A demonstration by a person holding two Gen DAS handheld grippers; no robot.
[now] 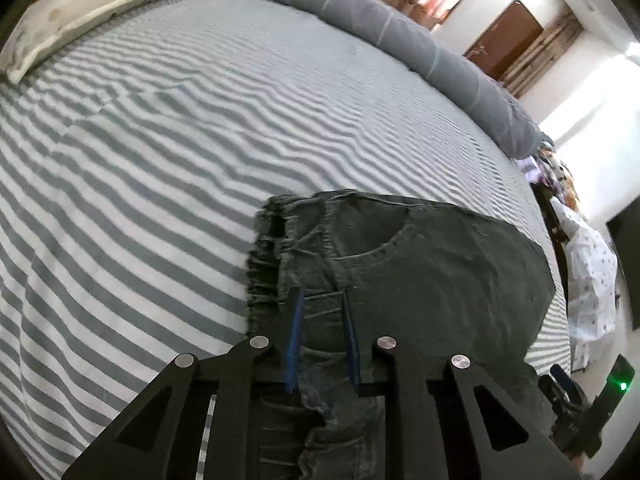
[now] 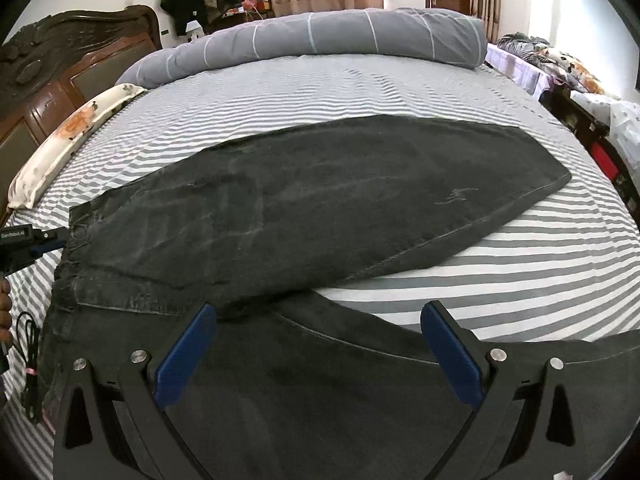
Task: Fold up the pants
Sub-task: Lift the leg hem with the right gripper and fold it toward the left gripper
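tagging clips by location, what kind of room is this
Most likely a home bedroom: a bed with a striped sheet, a carved wooden headboard, a rolled grey duvet and a floral pillow. Dark pants lie spread on the bed.

Bare striped sheet (image 2: 520,264) beyond pants (image 2: 320,200)

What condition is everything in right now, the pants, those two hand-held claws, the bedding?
Pants: spread on the bed, legs splayed apart, not yet folded.
Left tool: shut on the waistband.
Right tool: open, over the near leg.
Duvet: rolled up along the far edge.
Striped sheet: slightly rippled.
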